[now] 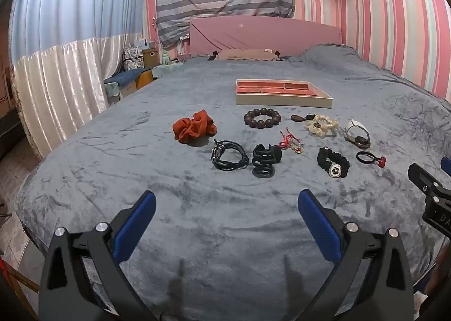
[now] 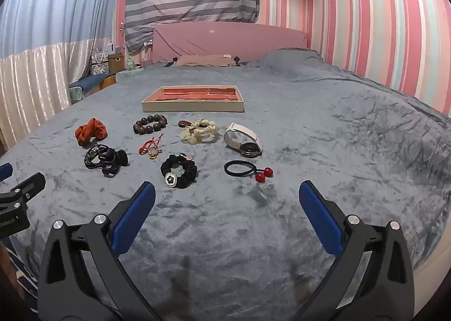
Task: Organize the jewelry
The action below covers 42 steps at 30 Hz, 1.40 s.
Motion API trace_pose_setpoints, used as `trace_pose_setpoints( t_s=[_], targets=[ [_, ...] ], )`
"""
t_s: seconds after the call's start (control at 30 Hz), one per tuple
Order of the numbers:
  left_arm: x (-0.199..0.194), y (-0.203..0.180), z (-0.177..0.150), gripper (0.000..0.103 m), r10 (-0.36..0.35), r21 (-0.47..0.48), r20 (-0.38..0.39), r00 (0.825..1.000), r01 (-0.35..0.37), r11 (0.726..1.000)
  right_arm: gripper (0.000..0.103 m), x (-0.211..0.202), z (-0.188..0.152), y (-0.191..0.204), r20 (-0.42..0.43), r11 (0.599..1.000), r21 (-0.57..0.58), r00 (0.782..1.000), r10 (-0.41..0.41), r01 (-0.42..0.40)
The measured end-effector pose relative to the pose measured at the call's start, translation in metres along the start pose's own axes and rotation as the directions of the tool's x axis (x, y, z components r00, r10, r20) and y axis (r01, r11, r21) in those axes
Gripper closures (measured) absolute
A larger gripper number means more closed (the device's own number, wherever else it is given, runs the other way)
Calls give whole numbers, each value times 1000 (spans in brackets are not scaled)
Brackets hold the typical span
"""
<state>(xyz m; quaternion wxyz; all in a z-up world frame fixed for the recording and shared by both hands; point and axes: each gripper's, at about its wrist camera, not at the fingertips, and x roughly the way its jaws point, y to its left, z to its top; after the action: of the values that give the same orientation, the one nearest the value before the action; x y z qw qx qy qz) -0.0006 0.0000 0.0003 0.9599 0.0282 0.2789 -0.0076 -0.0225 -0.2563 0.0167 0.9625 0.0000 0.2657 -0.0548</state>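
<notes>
A big bed is covered with a soft, fuzzy grey blanket (image 1: 141, 180) full of little wrinkles. The left gripper (image 1: 227, 205) hangs over the near part of the bed with its two blue, bumpy fingers (image 1: 138, 225) spread wide and nothing between them. The right gripper (image 2: 227, 197) does the same, wide apart and holding nothing.

Far back on the blanket sits a flat tray (image 2: 194, 107) shaped like a rectangle. It has cream sides and an orange-red lining split into little boxes.

The jewelry lies in loose rows between the tray and the grippers. On the far left is a puffy orange scrunchie (image 1: 194, 126) made of crinkly cloth. To its right is a bracelet of round, dark brown beads (image 1: 262, 118). Farther right is a frilly cream scrunchie (image 2: 200, 131) with a brown oval pendant (image 2: 184, 124) touching its left side. At the far right end is a watch (image 2: 243, 139) with a pale strap and a round dark face.

Nearer, on the left, is a bundle of thin black cords (image 1: 229, 155). Just beside it is a black plastic hair claw (image 1: 265, 160). A thin red string bracelet (image 2: 150, 146) lies just behind. A black braided scrunchie (image 2: 179, 171) has a shiny square charm with a black flower. To its right is a thin black hair tie (image 2: 239, 169) with two round red balls.
</notes>
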Motion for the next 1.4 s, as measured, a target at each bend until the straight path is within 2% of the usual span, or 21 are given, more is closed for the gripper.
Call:
trace_pose_setpoints(
  t_s=[0.8, 1.0, 1.4],
  targets=[
    [4, 3, -4, 5, -3, -5, -12, 1000, 3, 1000, 4, 3, 2, 9, 8, 1000, -4, 1000, 0, 0],
    [5, 3, -4, 5, -2, -5, -14, 1000, 2, 1000, 4, 1, -3, -5, 12, 1000, -4, 1000, -4, 4],
    [6, 0, -5, 5, -5, -7, -13, 1000, 5, 1000, 4, 0, 3, 2, 19, 1000, -16, 1000, -14, 14]
  ],
)
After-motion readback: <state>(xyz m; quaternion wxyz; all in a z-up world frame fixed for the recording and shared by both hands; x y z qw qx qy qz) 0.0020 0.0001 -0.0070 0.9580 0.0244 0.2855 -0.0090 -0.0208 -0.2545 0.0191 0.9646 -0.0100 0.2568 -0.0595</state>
